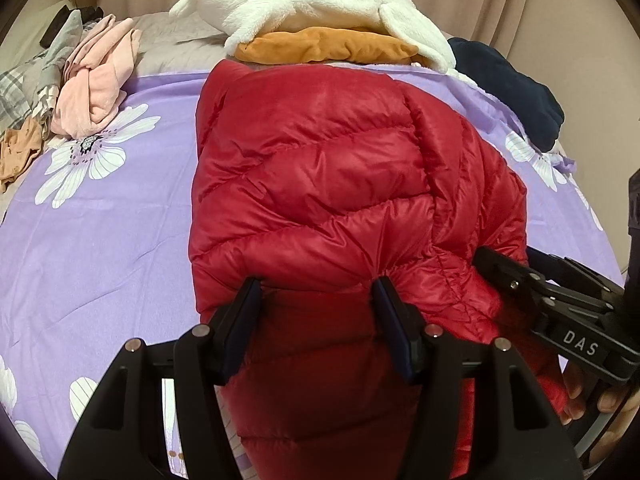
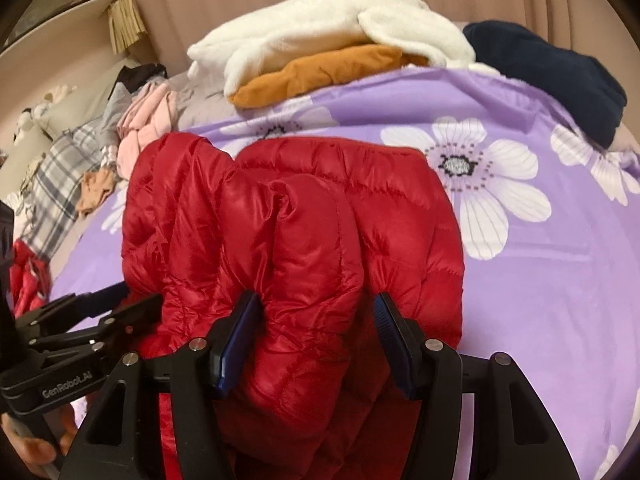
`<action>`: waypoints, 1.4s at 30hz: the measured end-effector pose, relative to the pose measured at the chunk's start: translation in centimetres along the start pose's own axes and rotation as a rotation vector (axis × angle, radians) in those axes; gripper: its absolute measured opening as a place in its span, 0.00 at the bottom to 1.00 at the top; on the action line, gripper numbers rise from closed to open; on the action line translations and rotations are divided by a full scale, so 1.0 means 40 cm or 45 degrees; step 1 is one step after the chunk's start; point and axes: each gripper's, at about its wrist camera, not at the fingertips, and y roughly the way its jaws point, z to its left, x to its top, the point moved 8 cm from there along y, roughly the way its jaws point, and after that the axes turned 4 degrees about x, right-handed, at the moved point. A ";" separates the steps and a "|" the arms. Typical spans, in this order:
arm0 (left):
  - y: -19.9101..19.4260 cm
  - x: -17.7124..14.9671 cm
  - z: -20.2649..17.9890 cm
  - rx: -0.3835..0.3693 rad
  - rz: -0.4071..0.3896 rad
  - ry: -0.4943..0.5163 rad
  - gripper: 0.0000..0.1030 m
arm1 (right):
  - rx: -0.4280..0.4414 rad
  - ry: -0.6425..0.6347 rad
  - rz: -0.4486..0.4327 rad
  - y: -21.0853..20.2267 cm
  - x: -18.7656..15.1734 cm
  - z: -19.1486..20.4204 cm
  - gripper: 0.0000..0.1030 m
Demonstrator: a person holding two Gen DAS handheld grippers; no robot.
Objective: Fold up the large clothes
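A red quilted puffer jacket lies folded lengthwise on the purple flowered bedsheet. My left gripper has its fingers spread around a thick bunch of the jacket's near end. My right gripper likewise grips a bulging fold of the same jacket. The right gripper also shows at the right edge of the left wrist view, touching the jacket's right side. The left gripper shows at the lower left of the right wrist view.
A white fleece on an orange garment lies at the far side of the bed. A navy garment lies far right. Pink clothes and plaid fabric are piled at the left.
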 end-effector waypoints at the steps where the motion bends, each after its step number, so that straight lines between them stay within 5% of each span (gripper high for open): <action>1: 0.000 -0.001 0.000 0.003 0.000 0.001 0.57 | 0.007 0.011 0.005 0.000 -0.003 -0.002 0.57; 23: -0.117 -0.102 -0.021 0.009 -0.036 0.001 0.59 | 0.003 0.062 -0.030 -0.055 -0.006 -0.006 0.57; 32: -0.114 -0.109 -0.016 0.007 -0.034 -0.015 0.59 | -0.044 -0.128 -0.147 -0.158 -0.017 0.053 0.57; 42: -0.105 -0.115 -0.021 0.006 -0.027 -0.013 0.60 | -0.045 -0.209 -0.029 -0.102 -0.086 0.073 0.57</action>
